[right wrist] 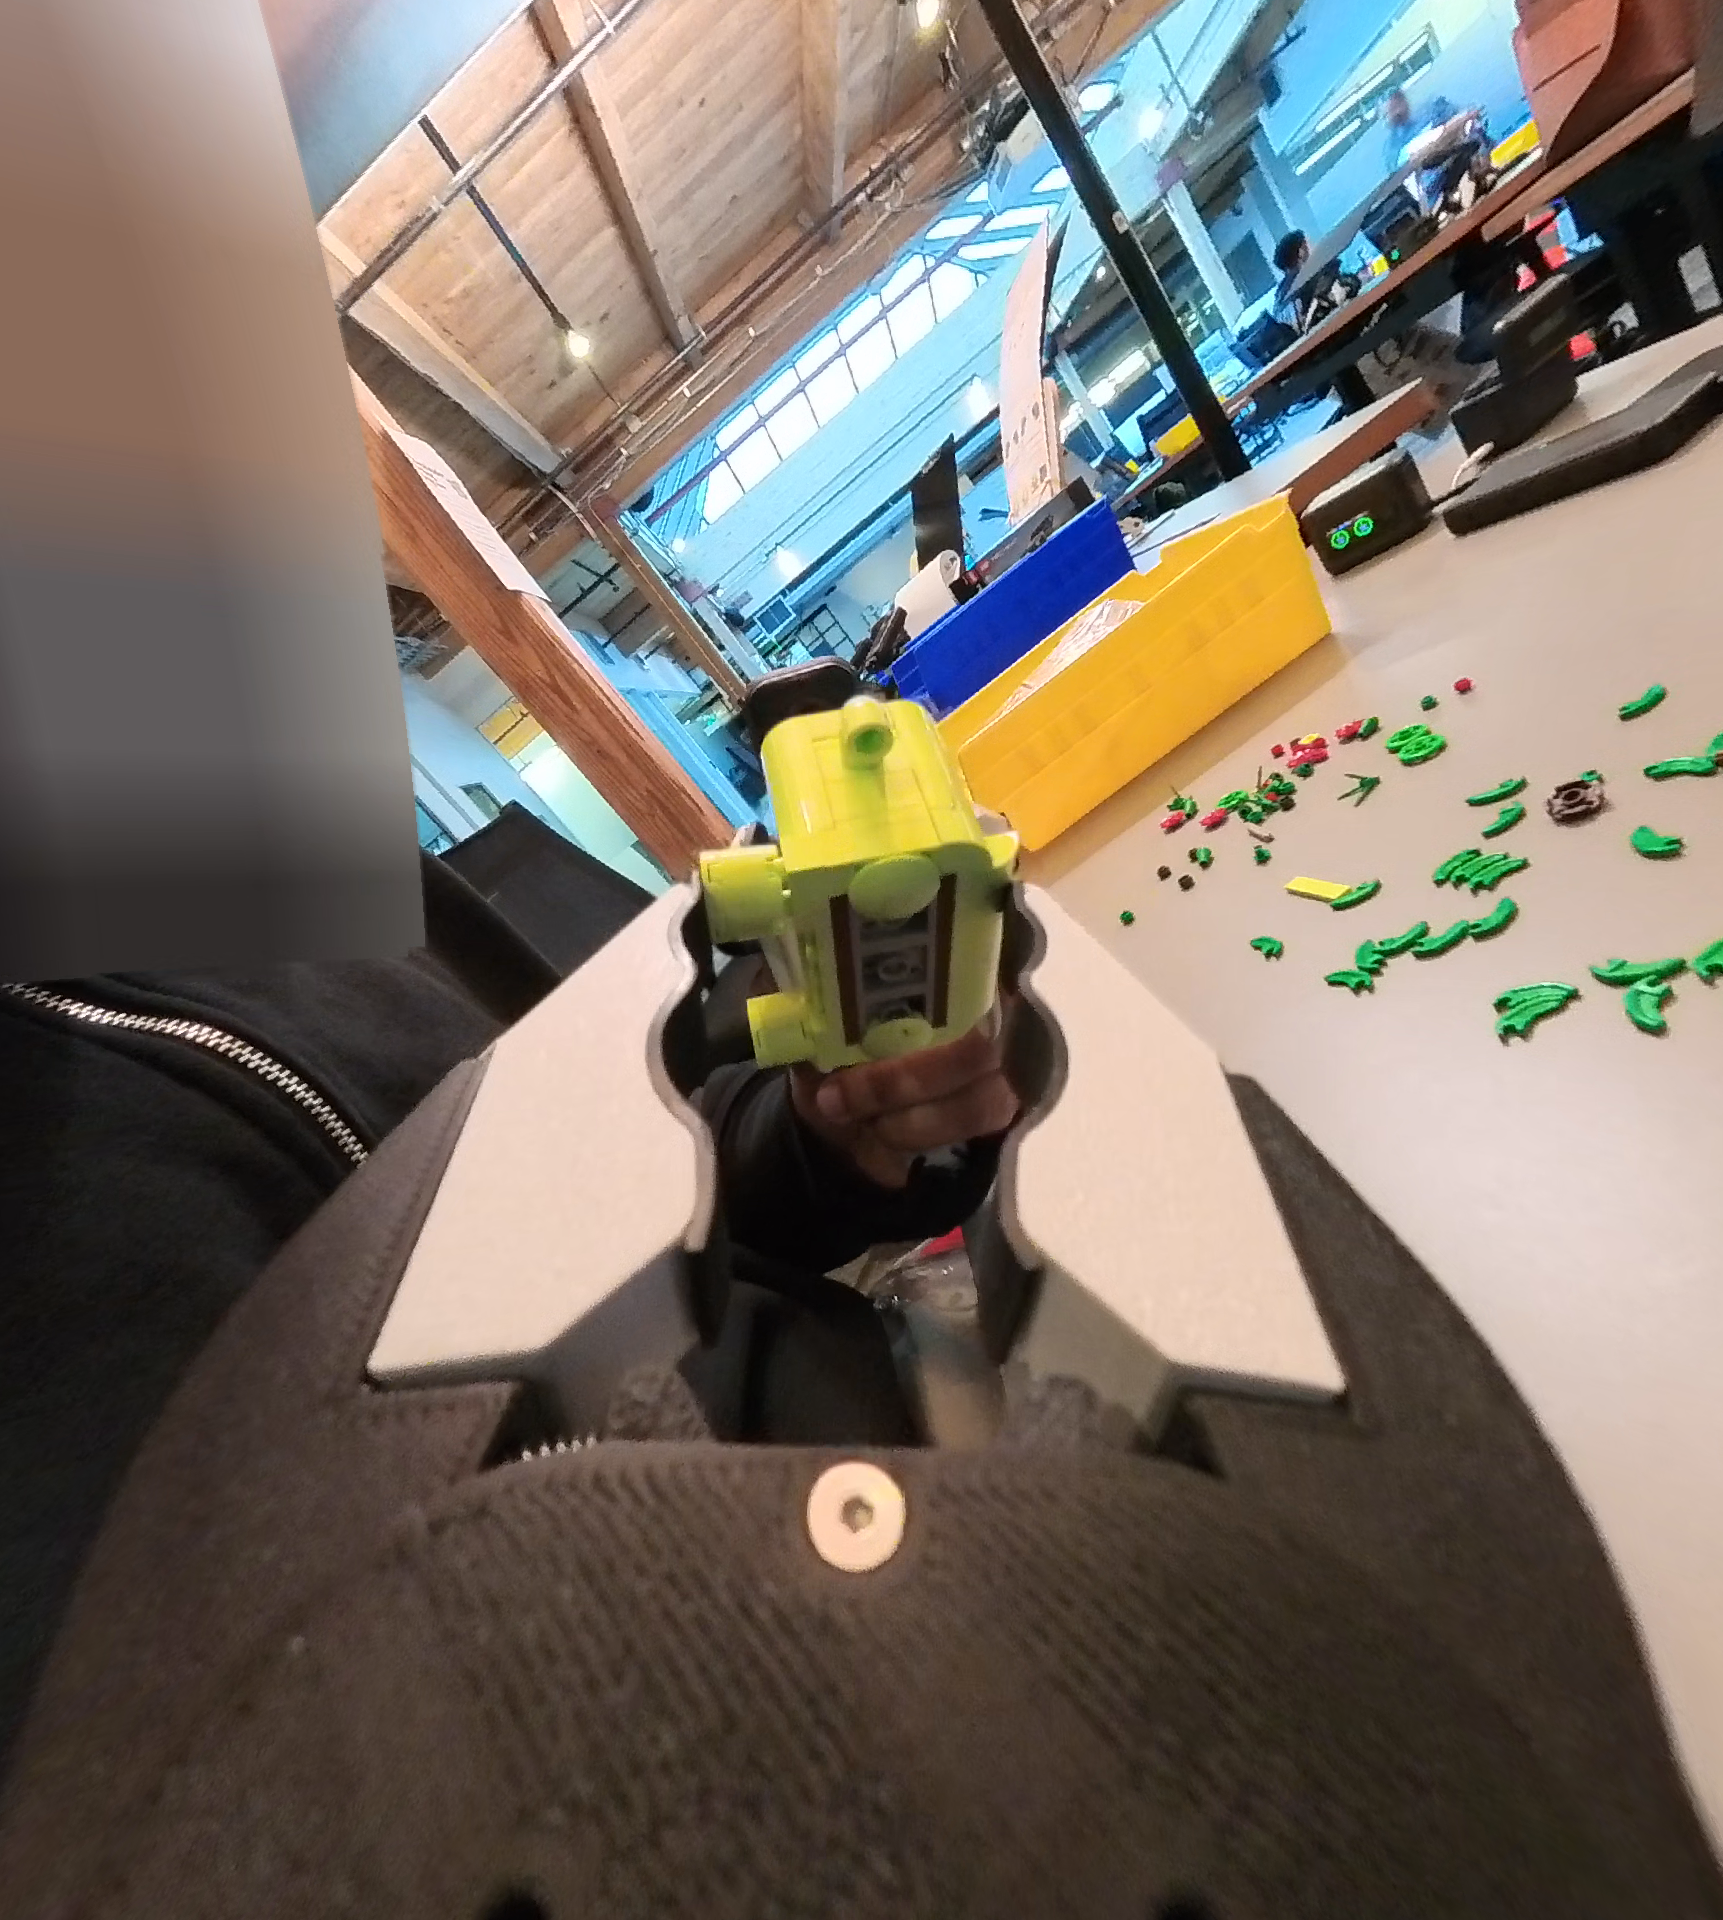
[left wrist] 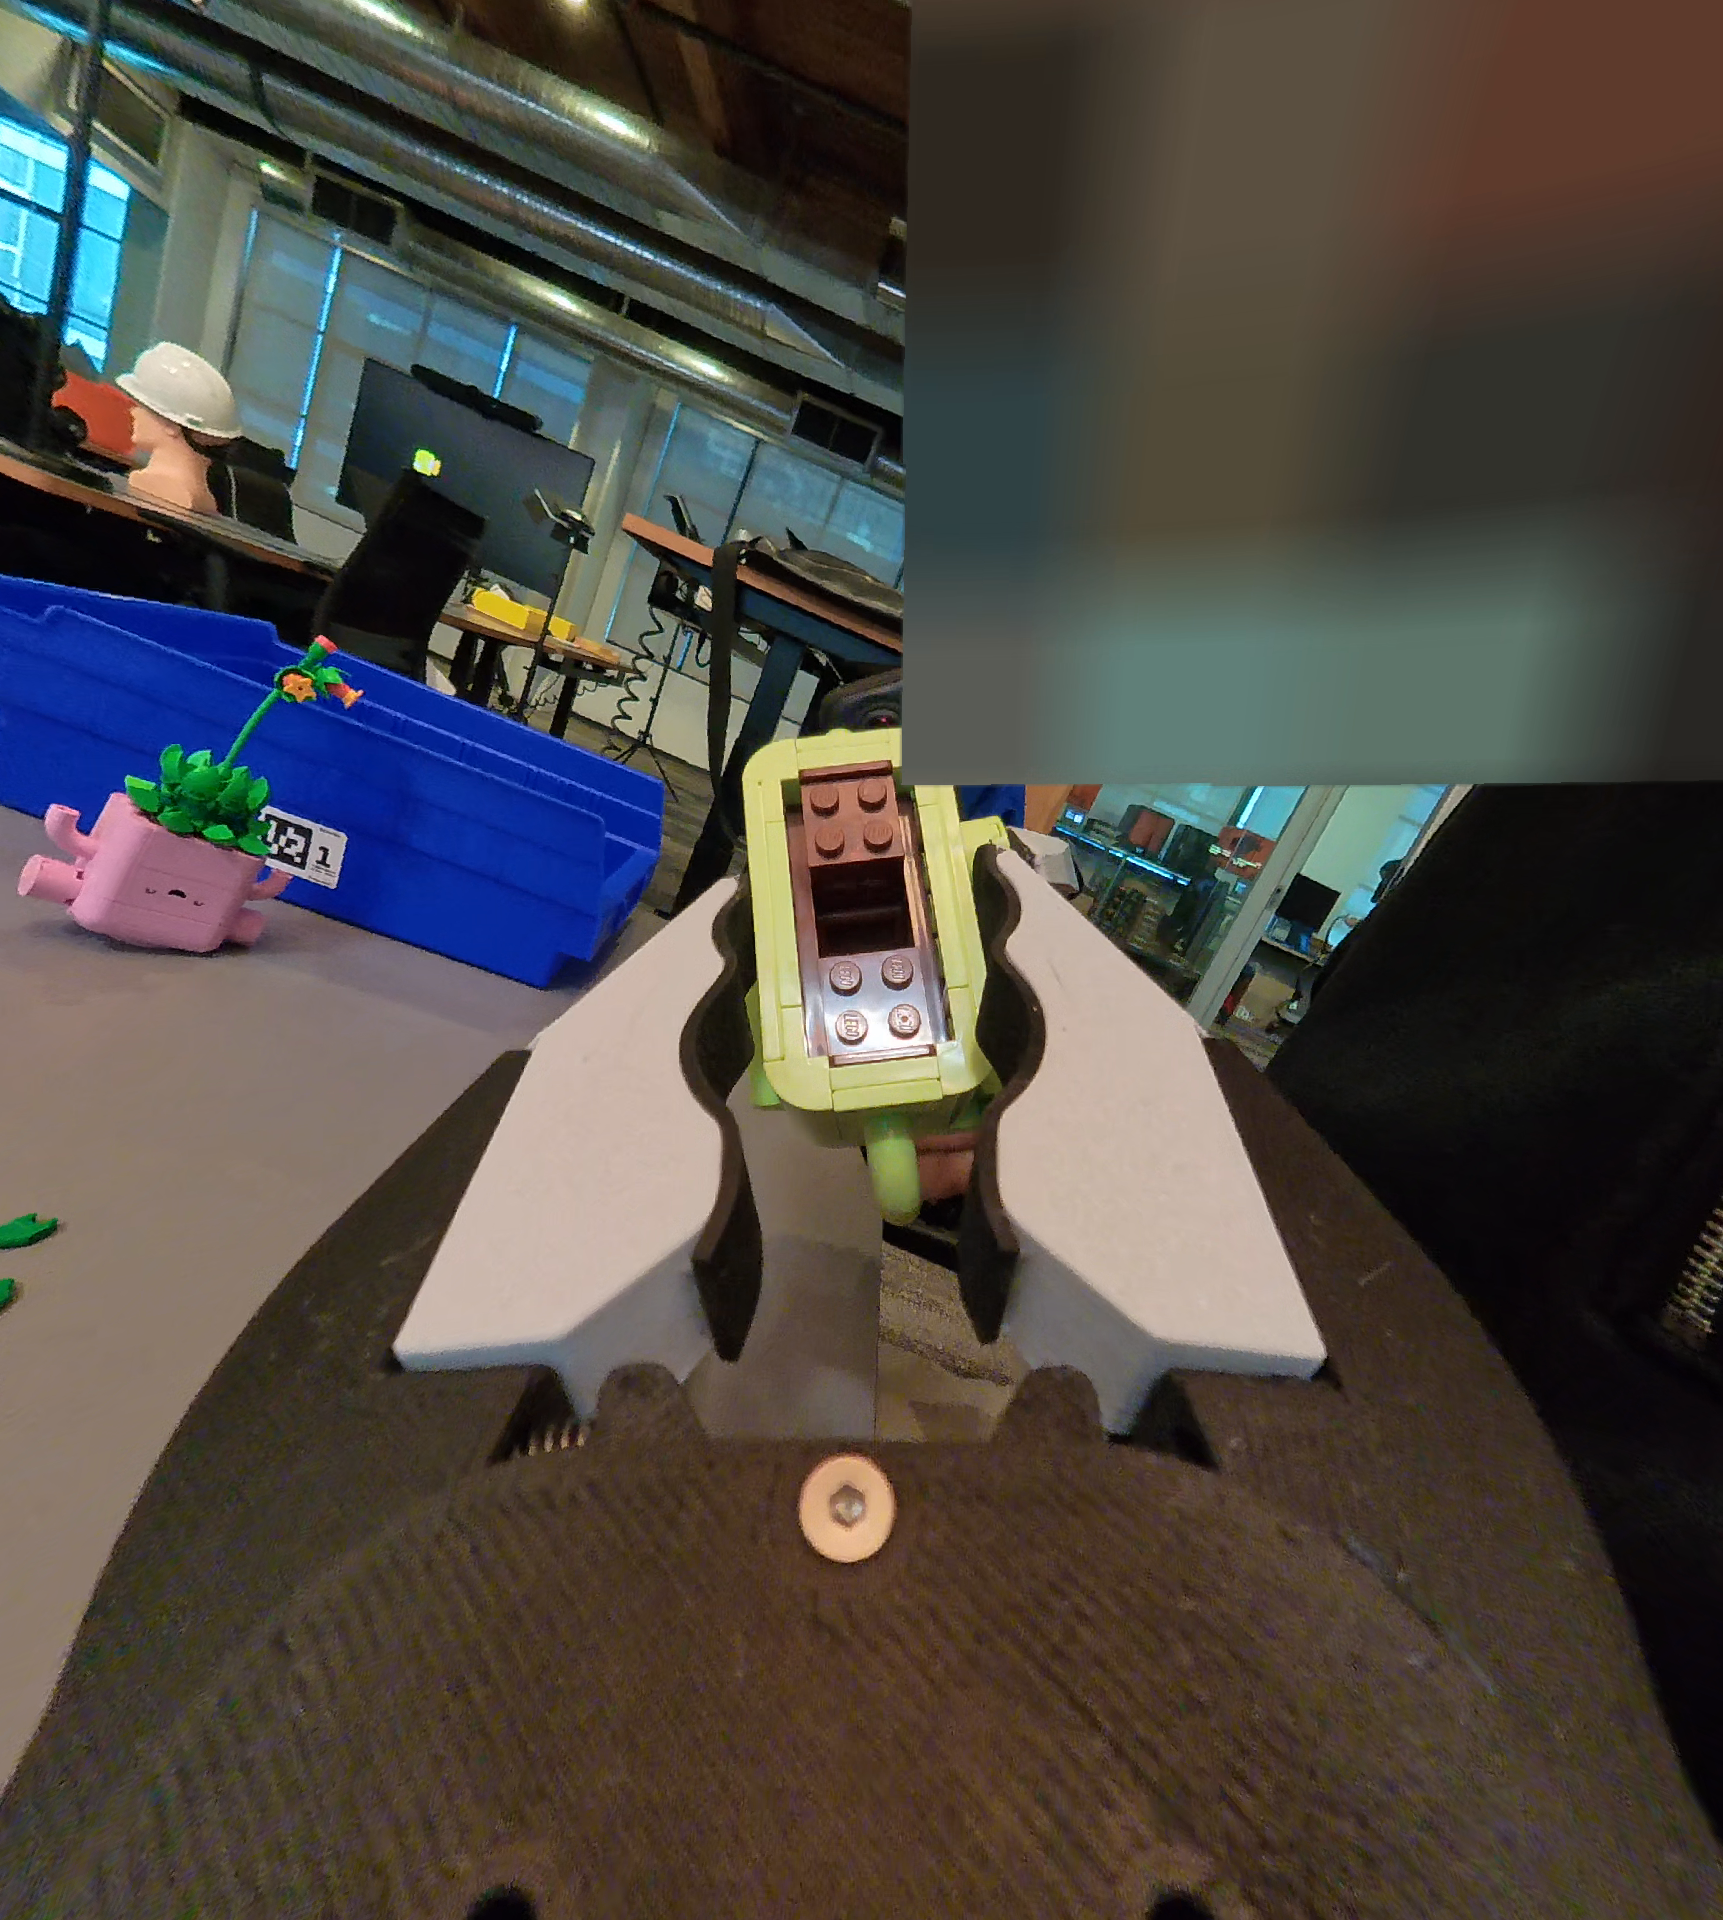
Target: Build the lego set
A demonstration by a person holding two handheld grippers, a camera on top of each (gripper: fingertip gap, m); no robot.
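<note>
white label (left wrist: 304, 843) on blue bin (left wrist: 441, 810) | brand marks on brown plate studs (left wrist: 872, 997) | wording withheld

The lime lego pot (left wrist: 862, 935) is glossy smooth plastic; the bench (right wrist: 1408, 1195) is matt grey; the jaws look rough, printed.

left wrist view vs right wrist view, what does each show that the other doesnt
Only the left wrist view shows the finished pink pot with its green plant, lying in front of a blue bin, and the lime pot's open top with brown plates inside.

Only the right wrist view shows the yellow bin, the many loose green leaf pieces on the table, and the lime pot's underside.

Both show the lime pot clamped in a tool, plus a black zipped jacket.
</note>
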